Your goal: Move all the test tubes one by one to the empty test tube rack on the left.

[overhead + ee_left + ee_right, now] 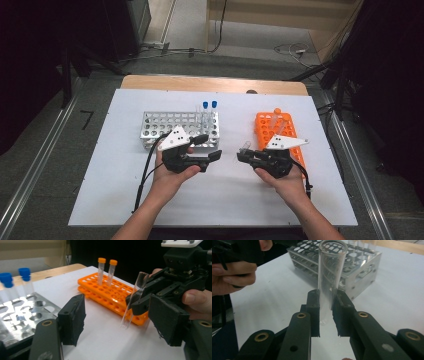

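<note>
Counter (215, 195) with white top takes most of the high view, wood edge at the far side. Metal rack (165, 126) sits left of centre, silver with many round holes; two clear tubes with blue caps (209, 106) stand upright at its right end. Orange rack (270, 131) lies to the right, well apart from the metal one; in the left gripper view two clear tubes with orange caps (106, 262) stand upright in it near its far end.

Left gripper (212, 149) is held in the person's left hand (172, 172), just in front of the metal rack, pointing right. Its jaws stand wide apart with nothing between them, seen in the left gripper view.

Right gripper (241, 156) is held in the right hand (282, 180), in front of the orange rack, pointing left toward the other gripper; tips near, not touching. Jaws are clamped on an uncapped clear tube (329, 277), pinched low on its body, open mouth up, roughly upright with a slight tilt. Tube is off the counter, above the bare white surface between the two racks.
</note>
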### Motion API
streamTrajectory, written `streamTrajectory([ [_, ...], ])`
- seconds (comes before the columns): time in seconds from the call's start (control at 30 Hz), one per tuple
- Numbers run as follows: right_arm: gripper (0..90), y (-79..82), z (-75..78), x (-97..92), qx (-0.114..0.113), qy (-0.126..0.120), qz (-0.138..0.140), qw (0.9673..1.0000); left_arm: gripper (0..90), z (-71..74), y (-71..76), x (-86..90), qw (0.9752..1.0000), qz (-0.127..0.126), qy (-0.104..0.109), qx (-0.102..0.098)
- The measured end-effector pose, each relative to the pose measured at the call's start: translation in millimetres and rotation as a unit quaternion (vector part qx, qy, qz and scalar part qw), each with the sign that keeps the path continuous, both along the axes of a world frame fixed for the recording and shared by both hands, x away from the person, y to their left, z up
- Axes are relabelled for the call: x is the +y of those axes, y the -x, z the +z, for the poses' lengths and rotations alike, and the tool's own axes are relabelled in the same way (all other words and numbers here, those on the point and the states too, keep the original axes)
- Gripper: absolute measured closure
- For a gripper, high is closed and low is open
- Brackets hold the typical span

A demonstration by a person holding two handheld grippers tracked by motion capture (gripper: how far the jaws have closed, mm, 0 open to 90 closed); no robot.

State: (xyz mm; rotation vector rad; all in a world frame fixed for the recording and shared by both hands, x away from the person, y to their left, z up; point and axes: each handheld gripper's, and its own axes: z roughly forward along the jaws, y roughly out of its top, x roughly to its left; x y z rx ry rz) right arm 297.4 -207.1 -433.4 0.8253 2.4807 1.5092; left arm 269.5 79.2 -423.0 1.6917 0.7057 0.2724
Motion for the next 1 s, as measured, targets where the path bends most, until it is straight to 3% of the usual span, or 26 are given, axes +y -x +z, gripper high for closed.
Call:
streamTrajectory([
  [0.47, 74.3, 15.0, -2.5, 24.3, 0.009, 0.004, 0.042, 0.9991, 53.8, -0.2, 7.4, -25.1, 0.9984, -0.055, -0.008, -0.013],
  [0.73, 74.3, 21.2, -0.9, 30.3, 0.007, 0.004, 0.058, 0.9983, 67.4, -3.3, 8.4, -32.9, 0.9973, -0.069, -0.022, -0.013],
  [1.0, 74.2, 23.8, 0.1, 32.0, 0.006, 0.003, 0.063, 0.998, 73.8, -4.2, 9.6, -35.2, 0.9966, -0.075, -0.029, -0.018],
])
